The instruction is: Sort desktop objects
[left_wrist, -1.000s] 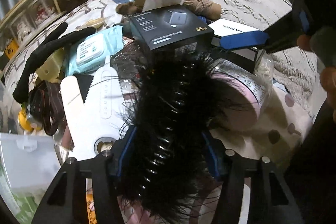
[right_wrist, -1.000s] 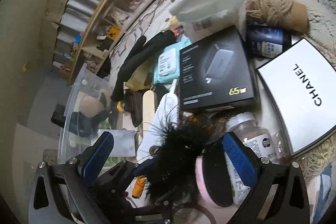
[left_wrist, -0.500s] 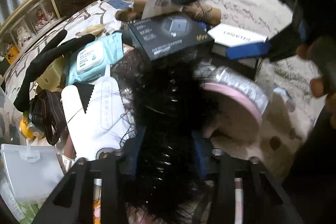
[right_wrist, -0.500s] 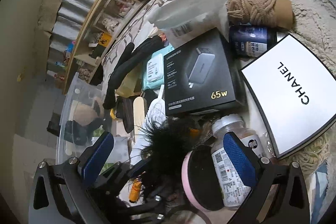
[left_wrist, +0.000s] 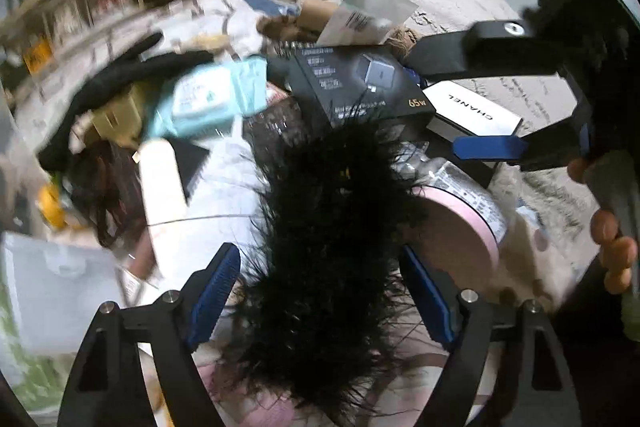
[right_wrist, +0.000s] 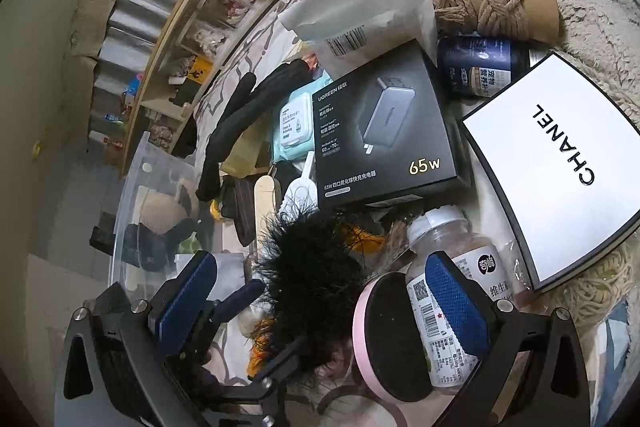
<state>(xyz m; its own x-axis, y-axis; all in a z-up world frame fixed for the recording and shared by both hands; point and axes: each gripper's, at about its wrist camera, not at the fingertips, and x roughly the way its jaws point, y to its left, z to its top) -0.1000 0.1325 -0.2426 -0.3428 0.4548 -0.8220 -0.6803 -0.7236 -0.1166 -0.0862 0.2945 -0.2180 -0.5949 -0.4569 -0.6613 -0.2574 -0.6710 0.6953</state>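
A black feathery spiral item (left_wrist: 328,247) lies between the fingers of my left gripper (left_wrist: 322,287), whose jaws stand wide apart on either side of it. It also shows in the right wrist view (right_wrist: 308,267). My right gripper (right_wrist: 320,291) is open and empty, above the pile, with its fingers (left_wrist: 492,149) visible at the left wrist view's right. A pink round case (right_wrist: 392,339) and a clear bottle (right_wrist: 444,291) lie beside the feathers. A black 65W charger box (right_wrist: 384,127) and a white CHANEL box (right_wrist: 560,163) lie beyond.
A teal wipes pack (right_wrist: 296,119), black gloves (right_wrist: 244,115), a twine roll (right_wrist: 496,7), a dark jar (right_wrist: 480,63) and a white pouch (right_wrist: 360,11) crowd the far side. A clear storage bin (right_wrist: 152,211) stands at the left. A shelf (right_wrist: 172,39) runs behind.
My left gripper's jaws have opened wide from the feathery item they were clamping. The right gripper has moved forward over the pile, still open.
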